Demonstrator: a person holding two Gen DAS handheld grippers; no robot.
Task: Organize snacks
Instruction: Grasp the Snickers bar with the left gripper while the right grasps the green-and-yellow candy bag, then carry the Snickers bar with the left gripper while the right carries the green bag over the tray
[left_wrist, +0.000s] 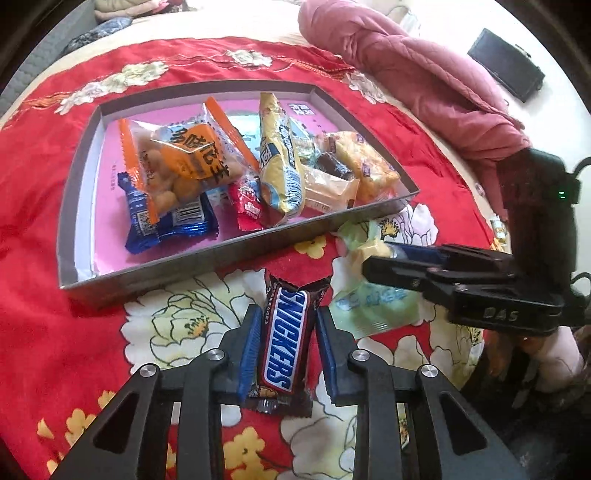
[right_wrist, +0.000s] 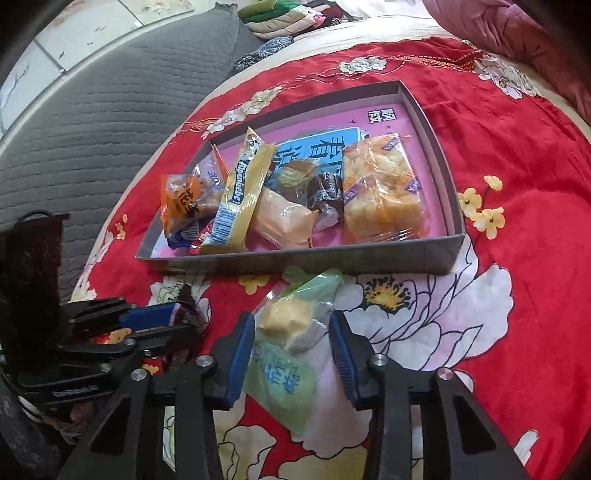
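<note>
Clamping glossy Snickers bar (left_wrist: 282, 339): left gripper (left_wrist: 284, 349); right gripper (right_wrist: 291, 349) unclenched, straddling crinkly green packet (right_wrist: 288, 365).

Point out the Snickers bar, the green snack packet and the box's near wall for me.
Snickers bar (left_wrist: 283, 339): left wrist view, on the white lettering mid-wrapper.
Green snack packet (right_wrist: 282, 384): right wrist view, on its printed green lower half.
Box (right_wrist: 295, 263): right wrist view, on the grey near wall.

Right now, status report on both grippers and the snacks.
Left gripper shut on Snickers bar. Right gripper straddling green packet, pads not touching. Box ahead, path clear.
</note>
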